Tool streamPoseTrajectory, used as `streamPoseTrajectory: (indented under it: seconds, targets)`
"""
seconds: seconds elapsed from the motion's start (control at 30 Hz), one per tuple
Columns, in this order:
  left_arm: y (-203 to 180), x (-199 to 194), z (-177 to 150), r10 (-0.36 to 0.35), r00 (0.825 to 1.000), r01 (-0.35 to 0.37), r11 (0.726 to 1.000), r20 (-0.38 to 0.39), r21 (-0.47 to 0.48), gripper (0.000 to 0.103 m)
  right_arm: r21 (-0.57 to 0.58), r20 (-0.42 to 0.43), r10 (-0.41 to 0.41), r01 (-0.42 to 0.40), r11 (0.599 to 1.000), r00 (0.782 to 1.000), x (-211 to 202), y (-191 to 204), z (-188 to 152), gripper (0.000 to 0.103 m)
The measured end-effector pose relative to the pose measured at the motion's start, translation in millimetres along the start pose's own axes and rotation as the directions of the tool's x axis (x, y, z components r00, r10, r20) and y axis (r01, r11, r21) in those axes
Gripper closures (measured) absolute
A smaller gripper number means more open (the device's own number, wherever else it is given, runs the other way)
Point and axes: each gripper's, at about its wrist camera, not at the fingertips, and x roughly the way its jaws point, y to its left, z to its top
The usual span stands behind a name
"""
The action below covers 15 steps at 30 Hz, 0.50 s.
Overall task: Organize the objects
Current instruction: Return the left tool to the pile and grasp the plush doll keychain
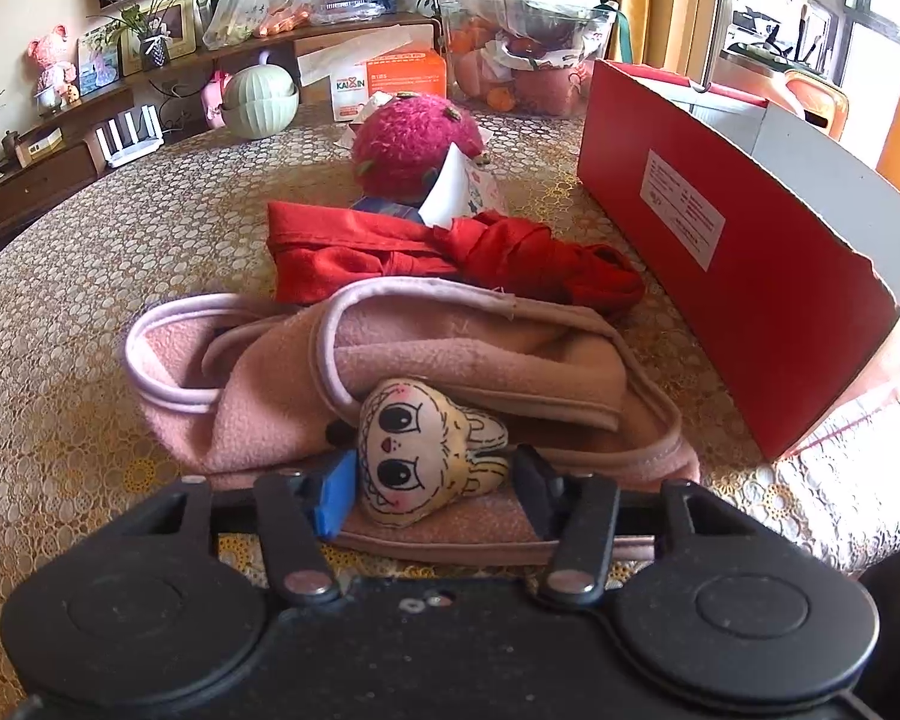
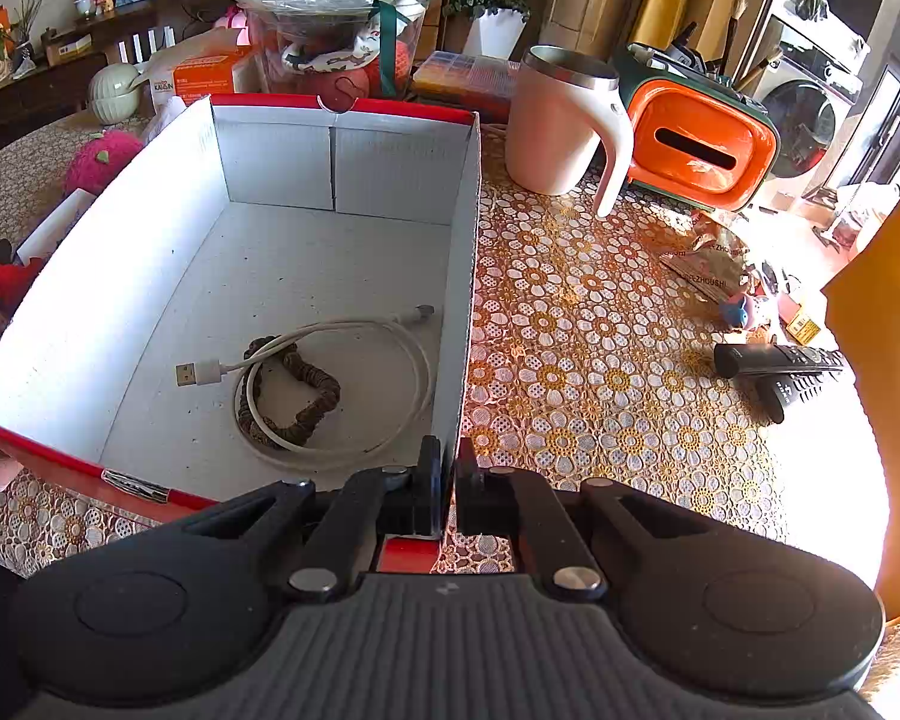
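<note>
Over on the left, the left tool point(image 1: 429, 471) sat low on the counter point(image 1: 90, 276), jaws spread wide either side of a small cartoon-face plush point(image 1: 420, 450), not pressing it that I could see. That plush lay on the near edge of a folded pink fleece cloth point(image 1: 450, 354). Just beyond came a bundle of red fabric point(image 1: 402, 252), and farther still a fuzzy magenta plush point(image 1: 417, 138) with a white paper tag against it. To the right stood the red box point(image 1: 720, 240), side wall facing the camera.

Moving right, the right tool point(image 2: 447, 480) was clamped on the box's right wall point(image 2: 459, 300) at the near corner, one finger inside, one outside. In the box, near the front, a white USB cable point(image 2: 390, 360) lay coiled around a brown scrunchie point(image 2: 306, 396). Right of the box, far side, stood a pink mug point(image 2: 561, 120) and an orange tissue holder point(image 2: 699, 144); two black remotes point(image 2: 786, 372) lay near the right edge.
</note>
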Motion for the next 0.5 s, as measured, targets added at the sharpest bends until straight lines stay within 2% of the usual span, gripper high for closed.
streamPoseTrajectory:
  seconds: [0.5]
  targets:
    - [-22.8, -51.0, 25.8, -0.102, 0.991, 0.099, 0.995, 0.082, 0.033, 0.051, -0.002, -0.001, -0.002, 0.002, 1.0, 1.0, 0.0, 0.7, 0.2, 0.099]
